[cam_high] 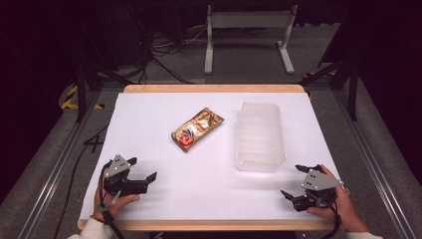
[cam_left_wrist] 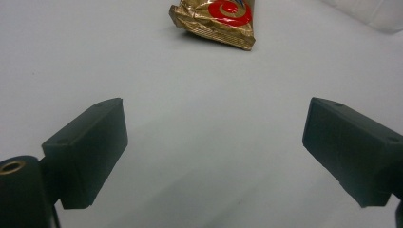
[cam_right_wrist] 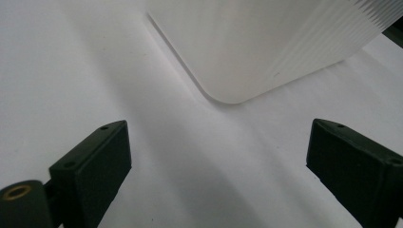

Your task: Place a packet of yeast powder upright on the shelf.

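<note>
A gold snack packet (cam_high: 197,129) with a red swirl lies flat near the middle of the white table (cam_high: 149,114); its near end reaches into the top of the left gripper view (cam_left_wrist: 216,19). To its right stands a frosted ribbed plastic container (cam_high: 260,136), whose rounded corner sits ahead of the right jaws (cam_right_wrist: 247,57). My left gripper (cam_high: 141,169) rests at the front left, open, with nothing between its jaws (cam_left_wrist: 214,152). My right gripper (cam_high: 299,180) sits at the front right just below the container, open and holding nothing (cam_right_wrist: 218,171).
A wooden rim (cam_high: 214,88) runs along the table's far side. Beyond it a white metal stand (cam_high: 249,30) and loose cables lie on the grey floor. Aluminium rails (cam_high: 54,169) flank the table on both sides.
</note>
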Motion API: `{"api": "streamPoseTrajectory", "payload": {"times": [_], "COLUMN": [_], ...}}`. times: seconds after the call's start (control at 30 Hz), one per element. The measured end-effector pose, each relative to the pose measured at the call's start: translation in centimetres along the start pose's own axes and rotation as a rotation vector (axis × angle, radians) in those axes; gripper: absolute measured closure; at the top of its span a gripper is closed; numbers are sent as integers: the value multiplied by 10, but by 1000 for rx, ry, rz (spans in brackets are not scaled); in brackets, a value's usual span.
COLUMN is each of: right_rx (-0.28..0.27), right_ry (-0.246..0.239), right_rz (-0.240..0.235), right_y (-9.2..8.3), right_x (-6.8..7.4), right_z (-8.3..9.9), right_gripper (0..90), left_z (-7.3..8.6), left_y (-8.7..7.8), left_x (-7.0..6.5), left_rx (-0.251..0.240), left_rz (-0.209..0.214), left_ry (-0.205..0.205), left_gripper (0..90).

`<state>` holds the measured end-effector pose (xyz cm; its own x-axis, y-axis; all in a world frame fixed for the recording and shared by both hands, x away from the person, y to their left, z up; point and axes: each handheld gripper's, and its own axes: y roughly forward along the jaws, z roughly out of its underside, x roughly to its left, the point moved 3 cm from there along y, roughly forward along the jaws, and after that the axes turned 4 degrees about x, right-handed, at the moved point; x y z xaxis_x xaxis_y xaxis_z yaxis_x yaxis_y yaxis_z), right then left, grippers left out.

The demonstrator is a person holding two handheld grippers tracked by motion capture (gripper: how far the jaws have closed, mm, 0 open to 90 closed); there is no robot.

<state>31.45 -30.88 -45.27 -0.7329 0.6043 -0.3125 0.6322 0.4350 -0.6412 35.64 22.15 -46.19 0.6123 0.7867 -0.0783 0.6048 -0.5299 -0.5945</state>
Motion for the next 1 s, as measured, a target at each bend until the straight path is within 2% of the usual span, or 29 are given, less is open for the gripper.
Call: {"api": "streamPoseTrajectory", "payload": {"times": [0.13,0.3,0.43,0.5,0.57,0.67,0.73,0.8,0.83,0.87,0.93,1.0], "right_rx": [1,1,-6,-4,-3,0,2,5,5,5,6,6], "right_ry": [5,4,10,11,12,17,15,14,14,14,15,14], "right_rz": [1,3,6,7,5,3,3,-1,-1,-2,-3,-9], "right_y": [0,0,-1,-1,-1,0,1,1,1,1,1,1], "right_x": [0,0,-1,-1,-1,-1,-1,0,0,0,0,0], "right_z": [0,0,-1,-1,-1,0,0,0,0,0,1,1], "right_gripper": [81,81,82,82,81,82,82,82,82,82,82,82], "left_z": [-2,-6,-17,-25,-31,-46,-54,-62,-62,-66,-71,-75], "left_y": [6,8,14,19,23,36,46,57,57,63,74,84], "left_x": [1,2,8,11,13,16,19,20,20,21,21,21], "left_rx": [14,10,1,-11,-12,-7,-9,-14,-14,-19,0,8], "left_rz": [15,8,18,46,69,67,102,117,117,143,138,151], "left_ry": [-12,-16,-47,-87,-103,-148,-182,-215,-215,-236,-245,-276], "left_gripper": [88,100,150,182,207,241,266,297,324,324,347,367]}}
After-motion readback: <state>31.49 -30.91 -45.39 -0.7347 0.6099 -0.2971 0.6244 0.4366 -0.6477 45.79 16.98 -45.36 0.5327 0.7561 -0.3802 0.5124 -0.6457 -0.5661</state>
